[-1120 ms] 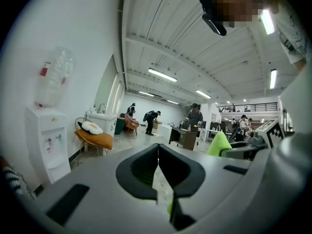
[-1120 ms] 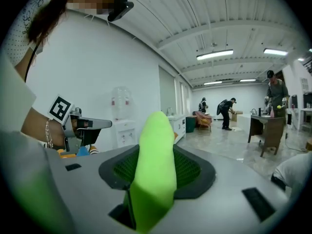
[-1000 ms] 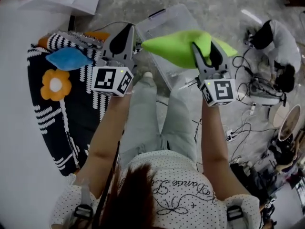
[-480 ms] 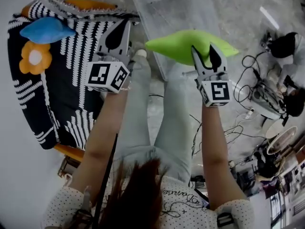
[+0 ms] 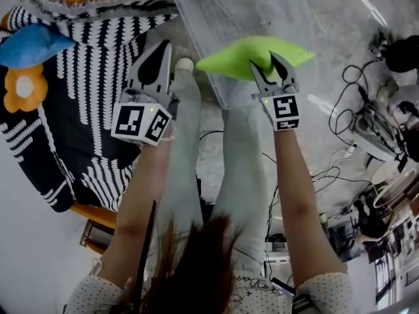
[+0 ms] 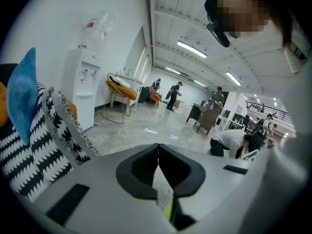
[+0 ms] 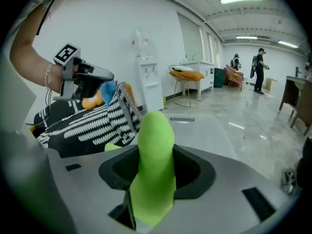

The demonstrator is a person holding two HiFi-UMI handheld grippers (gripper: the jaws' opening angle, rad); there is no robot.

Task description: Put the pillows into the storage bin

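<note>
Over the last second the clear storage bin (image 5: 229, 12) has drifted from 1 o'clock to 12 and nearer. My right claw (image 5: 266, 63), pinching the green pillow (image 5: 252, 51) by its edge, now holds it above the bin's near rim, so release looks to be next. Left claw (image 5: 162, 47) pressed together, empty; bin shows nothing inside that I can see; blue pillow (image 5: 29, 44) lies at 10 o'clock on the striped blanket (image 5: 85, 77).

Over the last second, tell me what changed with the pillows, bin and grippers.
The view swung: the storage bin now fills the top middle, and the blue pillow on the patterned blanket slid to the left edge. Nothing taken or released: the right gripper still clamps the green pillow over the bin's near end; the left gripper stays shut, empty.
</note>
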